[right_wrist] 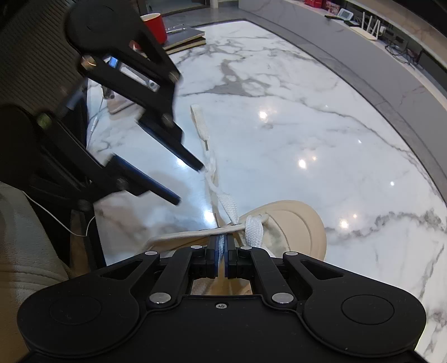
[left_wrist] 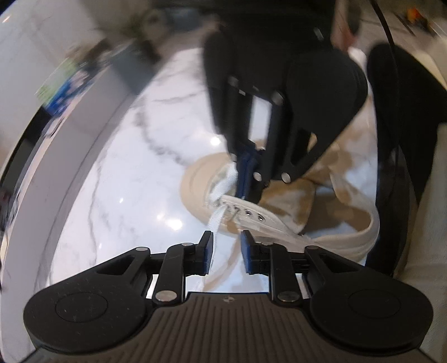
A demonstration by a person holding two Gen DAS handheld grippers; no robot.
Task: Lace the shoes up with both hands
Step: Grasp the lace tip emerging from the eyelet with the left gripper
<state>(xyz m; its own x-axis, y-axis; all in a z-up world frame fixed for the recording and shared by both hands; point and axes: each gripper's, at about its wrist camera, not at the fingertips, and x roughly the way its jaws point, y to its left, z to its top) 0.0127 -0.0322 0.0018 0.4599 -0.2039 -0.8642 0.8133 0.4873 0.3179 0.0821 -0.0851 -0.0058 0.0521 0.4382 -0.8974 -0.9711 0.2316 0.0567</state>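
A cream canvas shoe [left_wrist: 275, 220] with a beige rubber toe cap [right_wrist: 296, 223] lies on the white marble table [right_wrist: 279, 111]. Its flat white lace [right_wrist: 201, 125] runs from the front eyelets out across the table. My right gripper [right_wrist: 222, 241] is shut on a stretch of lace just above the toe end; in the left wrist view the right gripper [left_wrist: 245, 178] hangs over the shoe's toe. My left gripper [left_wrist: 226, 237] has its jaws a little apart. The lace [left_wrist: 220, 195] passes between them beside the left pad, unpinched. The right wrist view shows the left gripper [right_wrist: 187, 181] beside the lace.
A red cup [right_wrist: 155, 25] and stacked notebooks [right_wrist: 187, 37] stand at the table's far left corner. The table's curved grey edge [right_wrist: 391, 92] runs along the right. A person's beige clothing [right_wrist: 25, 223] and a thin white cable [right_wrist: 67, 226] lie at the near left.
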